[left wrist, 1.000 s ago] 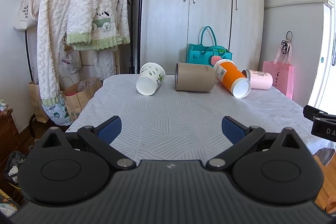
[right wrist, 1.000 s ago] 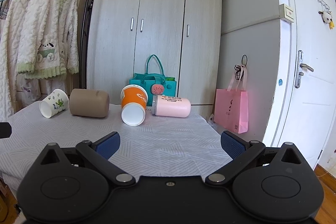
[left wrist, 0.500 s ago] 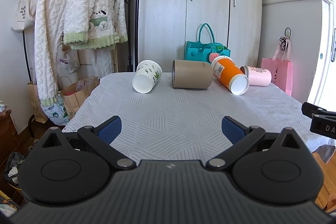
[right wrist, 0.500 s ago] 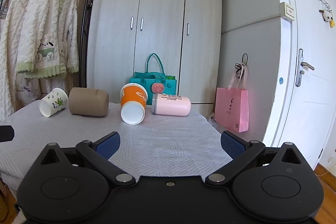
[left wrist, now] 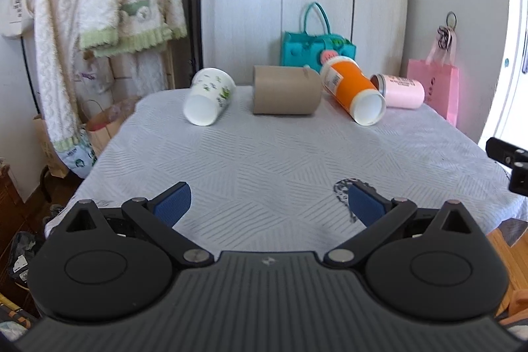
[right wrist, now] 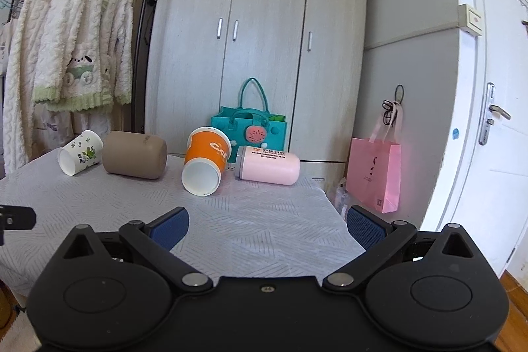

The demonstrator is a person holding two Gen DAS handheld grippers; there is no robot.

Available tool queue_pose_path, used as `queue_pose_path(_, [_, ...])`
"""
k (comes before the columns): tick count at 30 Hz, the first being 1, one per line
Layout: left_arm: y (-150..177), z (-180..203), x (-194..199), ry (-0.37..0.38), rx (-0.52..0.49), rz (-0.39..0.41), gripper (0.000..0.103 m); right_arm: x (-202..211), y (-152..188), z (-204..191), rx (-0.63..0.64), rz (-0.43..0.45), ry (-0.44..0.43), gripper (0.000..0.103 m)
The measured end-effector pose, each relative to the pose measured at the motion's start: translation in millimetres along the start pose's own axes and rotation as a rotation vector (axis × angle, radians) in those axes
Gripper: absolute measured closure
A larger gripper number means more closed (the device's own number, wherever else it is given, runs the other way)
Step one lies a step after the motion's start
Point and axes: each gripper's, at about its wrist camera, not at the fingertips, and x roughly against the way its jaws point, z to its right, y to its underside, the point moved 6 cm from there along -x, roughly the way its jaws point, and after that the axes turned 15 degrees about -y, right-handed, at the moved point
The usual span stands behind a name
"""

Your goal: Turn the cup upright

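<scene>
Left gripper (left wrist: 269, 207): spread wide, holding nothing.
Right gripper (right wrist: 268, 228): spread wide, holding nothing.
Cups: four, all on their sides along the far edge of the table (left wrist: 264, 154).
- white cup (left wrist: 209, 101)
- brown cup (left wrist: 286, 95)
- orange cup (left wrist: 354, 96)
- pink cup (left wrist: 401, 90)

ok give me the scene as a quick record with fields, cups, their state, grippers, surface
surface: table under a grey patterned cloth
cups: four, all on their sides in a row at the far edge
white floral paper cup: leftmost
brown cup: second
orange paper cup: third, mouth toward the camera
pink cup: rightmost
left gripper: open, holding nothing
right gripper: open, holding nothing
upright cups: none
</scene>
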Motion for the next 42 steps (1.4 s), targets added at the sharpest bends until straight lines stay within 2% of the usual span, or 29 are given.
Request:
queue_pose_path(4, [-17.0, 12.8, -9.3, 0.010, -0.029, -0.019, 0.000, -2.0, -14.2, 11.5, 0.039, -0.020, -0.042, 0.000])
queue_pose_path(10, [-55.2, 33.5, -18.5, 0.032, -0.077, -0.031, 0.000, -2.2, -45.0, 25.6, 0.143, -0.004, -0.120, 0.000])
queue_pose_path(14, [-84.6, 55.5, -27.7, 0.075, -0.109, -0.045, 0.000, -9.9, -69.7, 37.4, 0.235, 0.024, -0.217, 0.000])
queue_pose_path(17, [-108.7, 78.0, -38.7, 0.133, -0.127, -0.058, 0.000, -21.0, -87.8, 51.7, 0.250, 0.045, -0.298, 0.000])
queue_pose_path(21, [-136.5, 112.4, -61.3, 0.218, -0.140, -0.077, 0.000, -56.6, -104.7, 70.7, 0.294, -0.042, -0.420, 0.000])
queue_pose_path(24, [-150.1, 137.6, -88.5, 0.274, -0.134, -0.125, 0.000, -96.0, -109.2, 78.4, 0.353, -0.118, -0.482, 0.000])
queue_pose_path(29, [-163.4, 174.1, -135.2, 0.354, -0.115, -0.238, 0.002, -166.5, -97.5, 76.5, 0.572, -0.256, -0.542, 0.002])
queue_pose_path(31, [-167.2, 183.5, -144.9, 0.361, -0.134, -0.248, 0.002, -189.1, -95.7, 78.0, 0.616, -0.300, -0.567, 0.002])
queue_pose_path(35, [-176.8, 198.4, -160.8, 0.327, -0.196, -0.229, 0.003, -226.1, -89.6, 79.9, 0.734, -0.371, -0.607, 0.004])
queue_pose_path(39, [-179.8, 202.2, -174.6, 0.343, -0.195, -0.227, 0.003, -253.8, -74.1, 82.5, 0.856, -0.466, -0.683, 0.005])
queue_pose_path(42, [-179.3, 200.5, -179.8, 0.358, -0.190, -0.226, 0.003, -270.1, -66.4, 87.1, 0.872, -0.525, -0.707, 0.012])
